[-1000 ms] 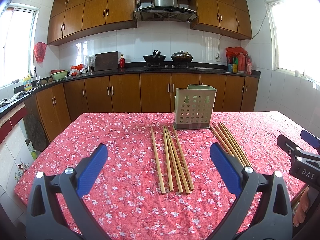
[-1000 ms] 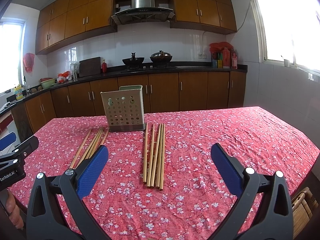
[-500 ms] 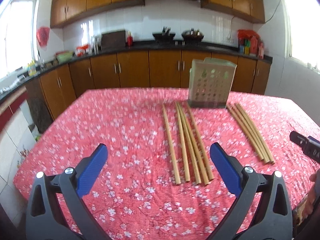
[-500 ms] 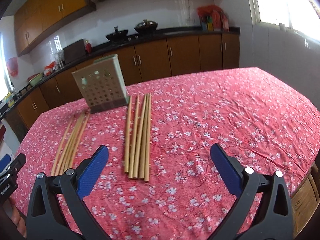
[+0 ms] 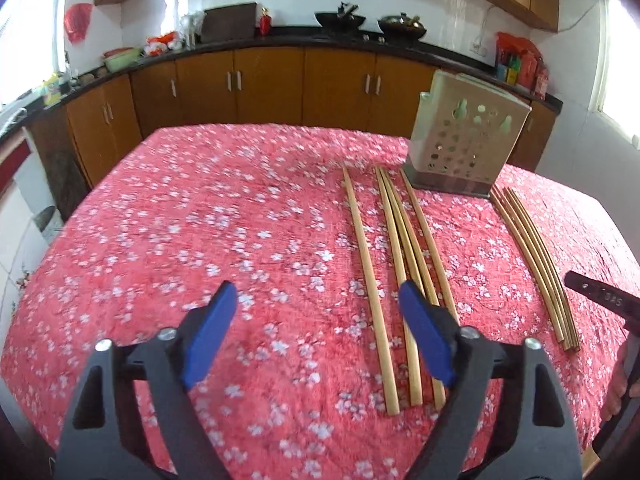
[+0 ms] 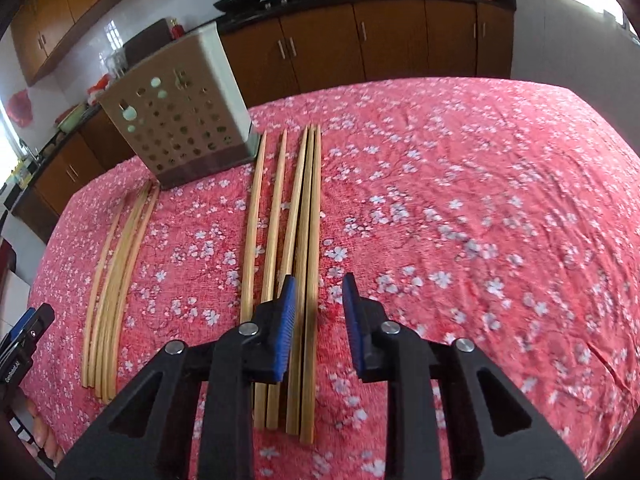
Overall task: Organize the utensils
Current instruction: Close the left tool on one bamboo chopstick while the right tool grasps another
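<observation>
A surface (image 5: 200, 208) draped in a red cloth with white blossoms carried two sets of wooden chopsticks and a pale, perforated holder (image 5: 466, 140) standing upright at the far side. The left claw (image 5: 316, 328) hung above the cloth with its blue pads still well apart after closing partway, nothing between them; its right pad sat over the near ends of the left chopsticks (image 5: 400, 256). The right chopsticks (image 6: 298, 232) lay side by side, pointing toward the holder. The right claw (image 6: 318, 316) had just narrowed to a slim gap above them, one or two sticks showing between its pads, which did not appear to press on them. A hand showed at the frame edge
</observation>
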`<state>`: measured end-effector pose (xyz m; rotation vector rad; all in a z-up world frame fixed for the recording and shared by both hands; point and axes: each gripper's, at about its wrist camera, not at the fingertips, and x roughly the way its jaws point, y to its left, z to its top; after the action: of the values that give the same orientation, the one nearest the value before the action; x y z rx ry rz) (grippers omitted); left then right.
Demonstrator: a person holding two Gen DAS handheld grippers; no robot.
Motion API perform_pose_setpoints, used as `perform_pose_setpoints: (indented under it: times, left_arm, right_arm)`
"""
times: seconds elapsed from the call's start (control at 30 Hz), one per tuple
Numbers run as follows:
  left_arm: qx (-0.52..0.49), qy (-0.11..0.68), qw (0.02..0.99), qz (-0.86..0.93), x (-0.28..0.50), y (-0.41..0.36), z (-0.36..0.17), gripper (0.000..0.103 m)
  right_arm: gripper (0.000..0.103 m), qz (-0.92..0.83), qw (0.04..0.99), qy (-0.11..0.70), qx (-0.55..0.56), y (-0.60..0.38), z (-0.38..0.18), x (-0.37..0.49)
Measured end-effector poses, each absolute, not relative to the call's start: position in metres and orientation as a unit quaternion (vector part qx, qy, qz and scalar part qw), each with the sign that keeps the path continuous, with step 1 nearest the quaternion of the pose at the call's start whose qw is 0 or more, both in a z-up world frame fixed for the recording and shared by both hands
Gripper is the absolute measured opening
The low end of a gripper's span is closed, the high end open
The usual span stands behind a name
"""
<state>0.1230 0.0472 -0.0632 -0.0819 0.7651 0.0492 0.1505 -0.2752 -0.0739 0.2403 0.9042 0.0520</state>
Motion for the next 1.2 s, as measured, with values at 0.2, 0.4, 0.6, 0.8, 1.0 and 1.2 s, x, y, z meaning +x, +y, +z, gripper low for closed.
perform_pose_setpoints:
  times: [0.2, 0.4, 0.6, 0.8, 1.0, 1.2]
  left_arm:
    - [-0.040, 0.408, 0.912, 0.003, 0.145, 0.044, -0.075, 0.063]
    - [-0.044, 0.435, 0.899, -0.019, 0.159, 0.040, -0.083, 0.048]
    - [-0.036, 0.448, 0.893, -0.028, 0.171, 0.035, -0.087, 0.033]
    - [-0.004, 0.448, 0.894, -0.015, 0.180, 0.031, -0.087, 0.009]
    - [-0.008, 0.447, 0.894, 0.018, 0.206, 0.056, -0.088, 0.008]
    - [0.004, 0.436, 0.900, 0.017, 0.213, 0.067, -0.089, 0.009]
  right_arm:
    - [0.017, 0.017, 0.892, 0.438, 0.109, -0.281, -0.076, 0.153]
    - [0.017, 0.011, 0.891, 0.441, 0.104, -0.283, -0.079, 0.158]
    - [0.017, 0.009, 0.897, 0.436, 0.064, -0.274, -0.082, 0.159]
    - [0.008, -0.007, 0.900, 0.432, 0.062, -0.285, -0.083, 0.165]
    - [0.008, -0.030, 0.901, 0.427, 0.073, -0.305, -0.085, 0.182]
    - [0.008, -0.034, 0.902, 0.421, 0.090, -0.313, -0.088, 0.196]
